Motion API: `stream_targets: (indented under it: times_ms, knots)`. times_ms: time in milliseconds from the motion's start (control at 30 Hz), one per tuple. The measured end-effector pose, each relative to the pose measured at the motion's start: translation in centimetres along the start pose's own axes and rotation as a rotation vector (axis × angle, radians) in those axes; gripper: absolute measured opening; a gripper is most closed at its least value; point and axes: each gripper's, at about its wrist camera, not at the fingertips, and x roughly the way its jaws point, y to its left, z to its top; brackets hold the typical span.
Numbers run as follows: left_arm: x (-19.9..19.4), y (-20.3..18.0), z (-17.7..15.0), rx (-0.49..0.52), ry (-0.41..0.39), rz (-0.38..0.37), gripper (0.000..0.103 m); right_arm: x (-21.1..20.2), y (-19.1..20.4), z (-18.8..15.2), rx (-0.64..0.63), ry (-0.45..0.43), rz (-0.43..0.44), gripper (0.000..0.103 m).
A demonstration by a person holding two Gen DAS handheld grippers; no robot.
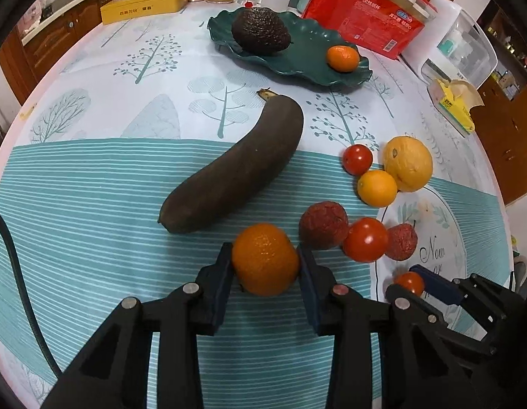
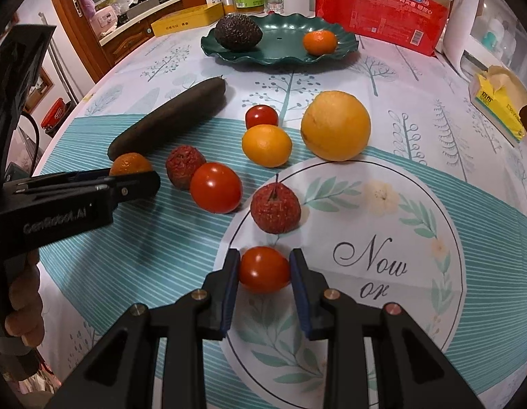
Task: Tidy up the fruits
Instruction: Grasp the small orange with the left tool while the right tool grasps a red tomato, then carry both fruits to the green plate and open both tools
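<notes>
Left wrist view: left gripper (image 1: 265,266) pinching mandarin (image 1: 265,259) on tablecloth (image 1: 93,204), just below banana (image 1: 234,167) end. Right wrist view: right gripper (image 2: 264,270) clamped on tomato (image 2: 263,269), near lychee (image 2: 275,208). Green plate (image 2: 284,52) at far side, holding avocado (image 2: 238,31) and second mandarin (image 2: 319,42), well apart.
</notes>
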Motion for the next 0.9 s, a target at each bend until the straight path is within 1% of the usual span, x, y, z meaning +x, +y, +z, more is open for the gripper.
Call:
stream_targets:
  times_ms: [100,167,233,333,433,567,633,733,833,900]
  knots:
    - [-0.4,-0.3,-0.2,0.017,0.012,0.017,0.034,-0.2,0.0,-0.2,0.002,0.004,0.005,0.029]
    - [-1.5,-0.6,-0.3,0.033,0.012,0.013,0.034,-0.8,0.0,-0.3,0.004,0.003,0.009,0.029]
    - [-2.9,-1.2,-0.1,0.064,0.000,0.026,0.034,-2.0,0.0,-0.1,0.007,-0.014,0.016,0.029]
    - [-5.3,-2.1,0.7,0.087,-0.011,0.020,0.034,-4.5,-0.1,1.0,0.013,-0.044,0.021,0.029]
    - [-8.5,-3.1,2.6,0.124,-0.033,0.024,0.034,-8.2,-0.4,3.1,0.014,-0.078,0.024,0.029]
    - [-13.6,-4.4,7.1,0.174,-0.072,0.019,0.034,-14.3,-1.4,7.6,0.015,-0.128,0.043,0.029]
    - [-16.3,-4.9,9.8,0.192,-0.104,0.024,0.034,-17.7,-1.9,10.6,0.001,-0.166,0.038,0.029]
    - [-20.4,-5.9,14.7,0.221,-0.163,0.058,0.034,-22.7,-2.6,15.7,-0.024,-0.239,0.022,0.029]
    - [-22.6,-6.6,18.6,0.237,-0.207,0.085,0.034,-26.1,-2.9,20.6,-0.047,-0.297,-0.008,0.029]
    - [-23.0,-7.0,21.5,0.244,-0.229,0.117,0.034,-27.0,-3.3,23.9,-0.052,-0.319,-0.022,0.029]
